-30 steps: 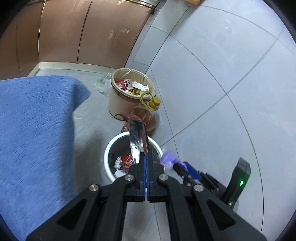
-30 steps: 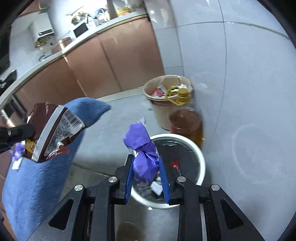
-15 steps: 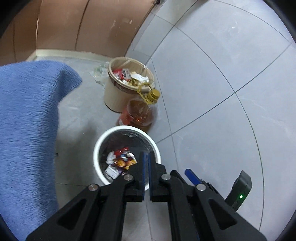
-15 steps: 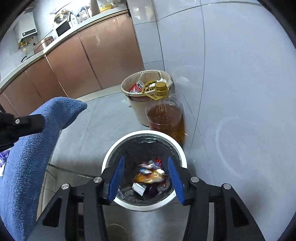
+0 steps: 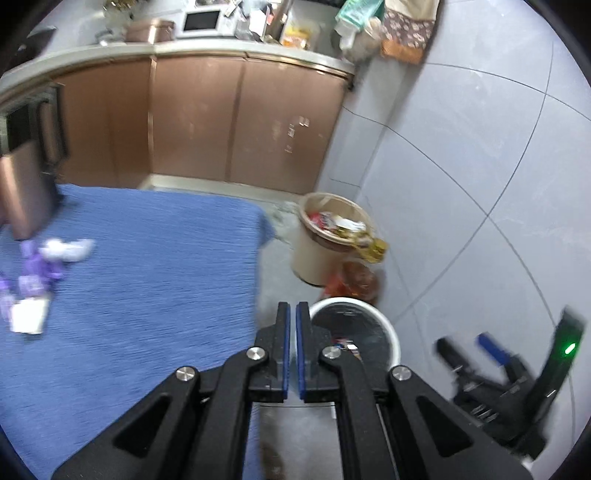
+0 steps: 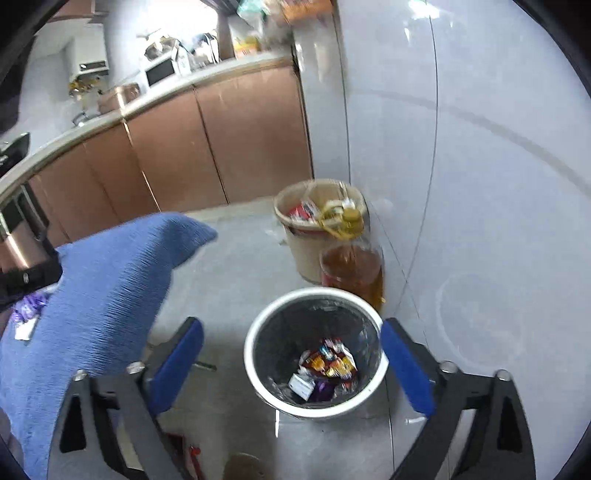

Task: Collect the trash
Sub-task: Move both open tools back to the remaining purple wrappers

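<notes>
Crinkled glossy wrappers lie in my round white black-lined bin, lower centre. My right tongs, just opened wide, straddle it, angled down; left tongs closed empty beside the ribbed blue cloth.

Pale grey tiled wall, grey floor, copper-brown cabinets under a cluttered light countertop, white microwave, blue-clothed table, glare on tiles.
</notes>
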